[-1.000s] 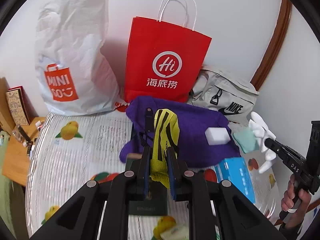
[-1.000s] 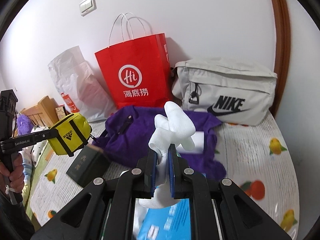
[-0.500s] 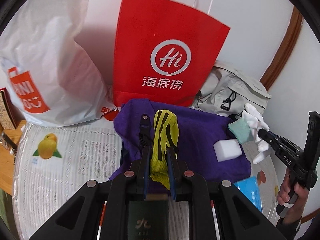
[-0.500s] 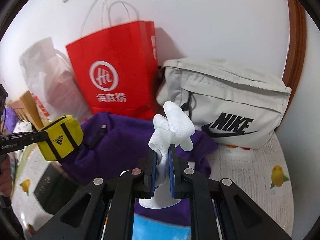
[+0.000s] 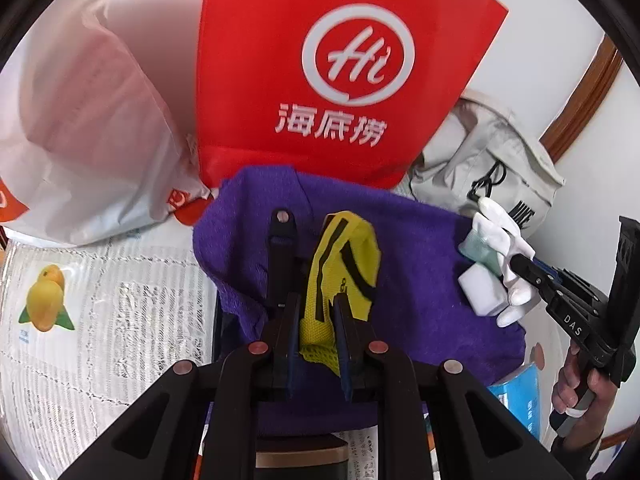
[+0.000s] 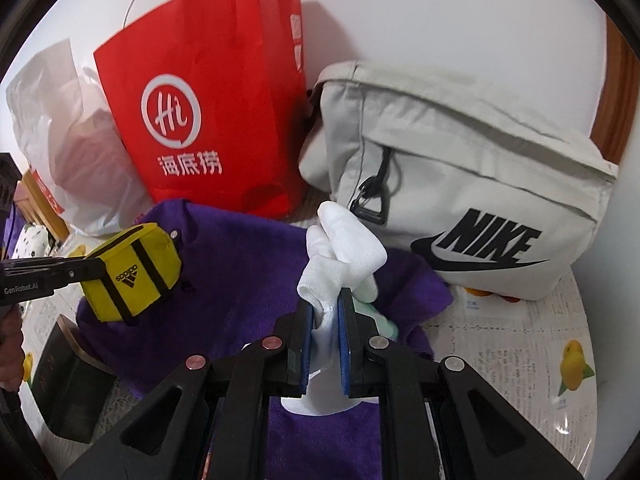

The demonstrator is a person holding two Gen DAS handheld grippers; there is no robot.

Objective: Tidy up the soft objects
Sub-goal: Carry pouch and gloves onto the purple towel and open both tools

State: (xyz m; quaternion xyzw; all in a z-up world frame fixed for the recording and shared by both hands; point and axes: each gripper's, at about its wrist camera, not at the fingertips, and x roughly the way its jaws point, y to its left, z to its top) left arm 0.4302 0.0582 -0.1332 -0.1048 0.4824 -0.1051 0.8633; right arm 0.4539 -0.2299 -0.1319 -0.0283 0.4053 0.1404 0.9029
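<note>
My left gripper (image 5: 316,304) is shut on a yellow Adidas pouch (image 5: 344,264), held above a purple cloth (image 5: 420,280); the pouch also shows in the right wrist view (image 6: 132,276). My right gripper (image 6: 325,300) is shut on a white glove (image 6: 344,256), held over the same purple cloth (image 6: 240,272) and close to a grey Nike bag (image 6: 460,184). In the left wrist view the glove (image 5: 504,236) hangs at the right. A white sponge (image 5: 482,292) and a pale green pad (image 5: 478,248) lie on the cloth.
A red paper bag (image 5: 340,72) and a white plastic bag (image 5: 80,120) stand against the wall behind the cloth. A dark green box (image 6: 68,380) lies at the left. A blue packet (image 5: 520,396) lies at the right on the fruit-print tablecloth (image 5: 100,320).
Both grippers have moved forward toward the bags at the wall, each keeping its hold. The red bag and Nike bag now look larger and closer.
</note>
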